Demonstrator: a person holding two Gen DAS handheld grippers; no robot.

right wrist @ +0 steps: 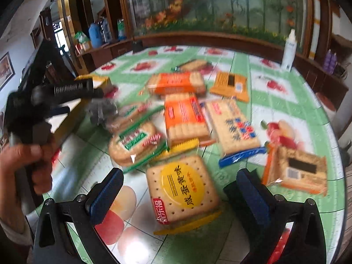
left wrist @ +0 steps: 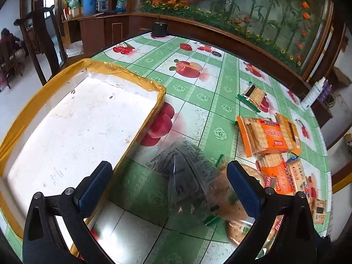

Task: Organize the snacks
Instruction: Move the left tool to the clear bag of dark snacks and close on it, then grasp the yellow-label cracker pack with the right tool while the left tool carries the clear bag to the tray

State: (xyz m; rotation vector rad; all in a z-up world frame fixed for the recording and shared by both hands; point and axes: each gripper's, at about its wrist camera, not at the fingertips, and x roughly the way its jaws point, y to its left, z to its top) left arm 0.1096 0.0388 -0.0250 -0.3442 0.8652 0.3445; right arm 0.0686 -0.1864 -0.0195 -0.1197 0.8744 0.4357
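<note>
Two grippers worked by the tray (left wrist: 66,118). The left gripper (left wrist: 169,187) had wide fingers over a clear pack (left wrist: 189,176) just beside the tray, ready to grab. The right gripper (right wrist: 180,189), wide and empty, straddled a yellow pack (right wrist: 182,191) farther off.

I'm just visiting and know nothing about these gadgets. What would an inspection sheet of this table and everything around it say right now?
Surface: round table under a glossy green fruit-print cover.
Job's things: white foam tray with yellow-taped rim, nothing in it; about ten cracker packets loose on the table, among them an orange packet, a blue-edged packet, a green-edged packet and a yellow egg-yolk cracker packet.
Clutter: black pot at the far edge; white spray bottle.
Grippers: left gripper open over a clear-wrapped packet; right gripper open around the yellow packet.
Cables: nothing seen.
Surroundings: flower mural, wooden cabinets, blue thermos.
</note>
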